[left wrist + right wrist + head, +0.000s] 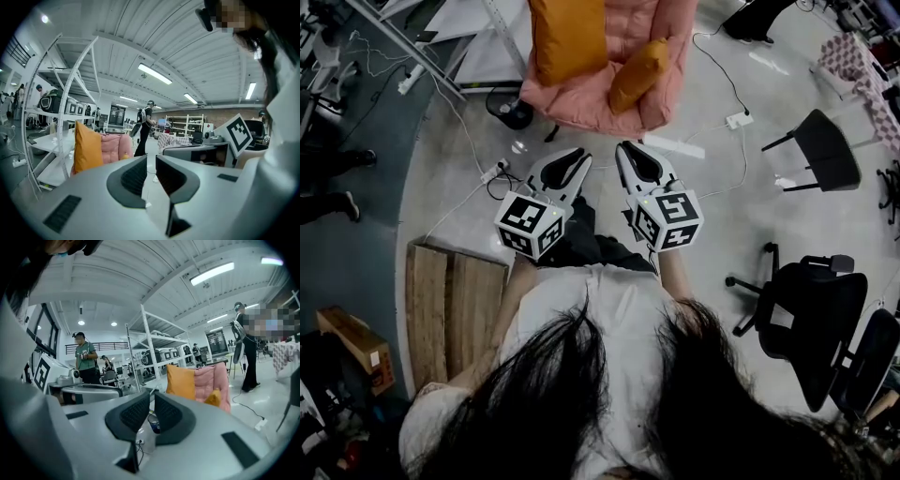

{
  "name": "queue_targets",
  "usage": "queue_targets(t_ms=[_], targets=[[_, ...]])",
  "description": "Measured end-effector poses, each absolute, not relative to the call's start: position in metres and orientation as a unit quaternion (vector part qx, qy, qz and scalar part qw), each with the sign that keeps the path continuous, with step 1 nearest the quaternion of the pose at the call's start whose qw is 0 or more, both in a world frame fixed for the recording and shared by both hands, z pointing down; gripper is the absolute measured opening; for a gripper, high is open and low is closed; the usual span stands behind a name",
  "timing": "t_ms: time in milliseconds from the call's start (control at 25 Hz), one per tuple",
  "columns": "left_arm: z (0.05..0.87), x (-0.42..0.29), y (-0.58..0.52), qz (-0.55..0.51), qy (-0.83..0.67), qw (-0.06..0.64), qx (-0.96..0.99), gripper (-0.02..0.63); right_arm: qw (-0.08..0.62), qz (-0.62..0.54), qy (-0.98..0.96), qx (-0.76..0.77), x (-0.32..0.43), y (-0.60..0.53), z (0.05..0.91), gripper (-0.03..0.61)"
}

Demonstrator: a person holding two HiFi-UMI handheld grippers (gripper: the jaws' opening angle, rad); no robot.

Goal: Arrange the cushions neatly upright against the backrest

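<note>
- Head view: left gripper (pixel 575 157) and right gripper (pixel 629 152) were held side by side close to the body and aimed at the pink armchair (pixel 581 105), well apart from it. This read as a ready pose with the reach not yet begun.
- Head view: the large orange cushion (pixel 568 37) stood upright against the backrest, so it probably needed no work. The small orange cushion (pixel 639 75) leaned tilted into the armrest corner and was likely the one left to set up.
- Left gripper view: the fingers (pixel 135 177) were drawn narrow with nothing between them. The large cushion (pixel 87 147) showed beyond, on the chair.
- Right gripper view: the fingers (pixel 168 414) were likewise nearly together and empty. The small cushion (pixel 213 398) sat low beside the large one (pixel 180 382).
</note>
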State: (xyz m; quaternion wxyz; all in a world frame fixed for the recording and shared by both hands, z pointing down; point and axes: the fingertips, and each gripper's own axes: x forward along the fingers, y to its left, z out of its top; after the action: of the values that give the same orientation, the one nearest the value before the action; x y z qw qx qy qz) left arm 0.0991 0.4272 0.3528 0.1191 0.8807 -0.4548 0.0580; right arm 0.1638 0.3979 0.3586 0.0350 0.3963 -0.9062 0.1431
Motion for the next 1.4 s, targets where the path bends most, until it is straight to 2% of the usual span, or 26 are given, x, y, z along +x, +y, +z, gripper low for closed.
queue_targets(t_ms=[360,720,1400], targets=[[0.360,0.103,0.389,0.074,-0.442,0.123,0.886,0.067,0.036,0.155,-0.901,0.404,0.170,0.363,0.368,0.046],[0.376,0.086,0.303,0.081,-0.419,0.129,0.895,0.067,0.051,0.171,-0.886,0.428,0.161,0.280,0.387,0.046],[0.397,-0.034,0.102,0.107,-0.385,0.145,0.905,0.067,0.086,0.208,-0.844,0.486,0.082,0.098,0.416,0.046]])
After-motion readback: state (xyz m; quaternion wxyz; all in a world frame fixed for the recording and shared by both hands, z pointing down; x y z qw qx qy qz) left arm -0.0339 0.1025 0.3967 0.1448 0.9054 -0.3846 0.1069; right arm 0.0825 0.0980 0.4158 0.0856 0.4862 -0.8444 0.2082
